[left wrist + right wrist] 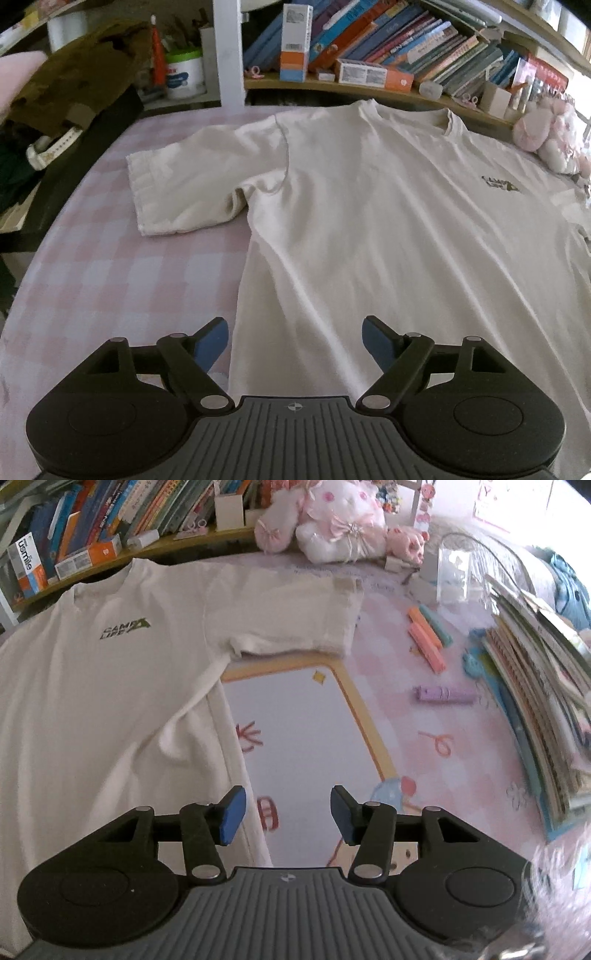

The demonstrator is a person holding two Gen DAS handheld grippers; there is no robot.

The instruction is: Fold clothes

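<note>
T-shirt (369, 229) fabric, white and limp, lay spread face up on the pink checked bedcover (110, 277), collar toward the bookshelf (369, 48) at the far edge and hem toward the person. Taking the shirt as the landmark and reading from its left: beyond the left sleeve (177, 192), which lay flat and slightly bunched at the armpit, a brown garment (81, 81) was heaped off the bed's corner. Over the shirt's lower left side edge hung the left gripper (295, 345), its blue fingers (212, 345) spread wide with nothing between them, one either side of that edge. Across the chest sat a small dark logo (125, 627). At the shirt's right side edge hung the right gripper (286, 818), jaws parted and empty, above a yellow-bordered drawing board (295, 738) that the cloth partly covered. Further right of the shirt lay loose markers (428, 642) and a slanting stack of books (535, 701); plush toys (332, 520) sat beyond the right sleeve (295, 620). Such thin cotton would likely weigh little, sag and wrinkle when lifted, and drag on the cover, so pinching a double layer at the shoulder seam and at the hem on one side seemed the surest hold.
</note>
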